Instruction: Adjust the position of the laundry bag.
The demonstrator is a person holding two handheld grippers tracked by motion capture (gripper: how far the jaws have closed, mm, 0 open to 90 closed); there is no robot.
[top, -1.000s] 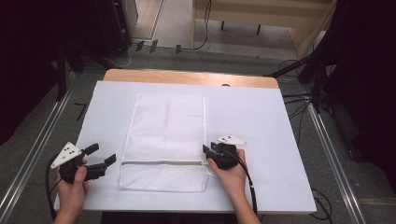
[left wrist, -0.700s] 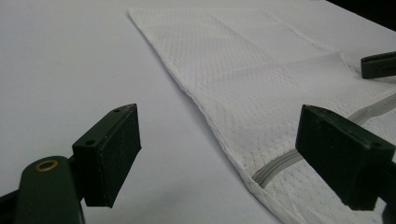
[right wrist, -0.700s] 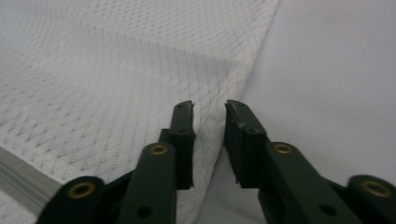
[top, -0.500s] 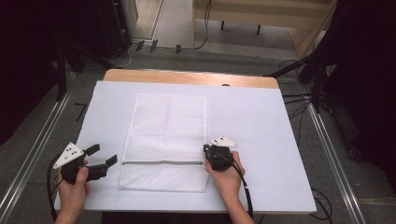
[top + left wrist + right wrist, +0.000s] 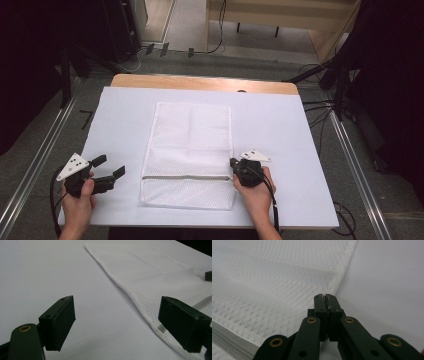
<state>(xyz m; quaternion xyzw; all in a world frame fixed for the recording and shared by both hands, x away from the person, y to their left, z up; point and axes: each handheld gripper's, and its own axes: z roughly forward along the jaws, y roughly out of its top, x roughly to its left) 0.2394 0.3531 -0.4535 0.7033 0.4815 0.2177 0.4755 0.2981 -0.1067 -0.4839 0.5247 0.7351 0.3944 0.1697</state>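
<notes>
Nearest the person, the left gripper rests near the table's front left corner with its jaws spread wide and nothing between them; the white rectangular mesh laundry bag lies at about its 3 o'clock, a short gap away, and in the left gripper view the bag's hemmed edge runs just past the right-hand jaw. The right gripper sits at the bag's right edge, level with the grey zipper that crosses the bag's near part. In the right gripper view its jaws are pressed tight together, having just closed, their tips at the bag's side hem; whether mesh is pinched between them I cannot tell. Beyond both grippers the bag stretches flat toward 12 o'clock on the white table sheet, with the wooden table edge farthest off.
</notes>
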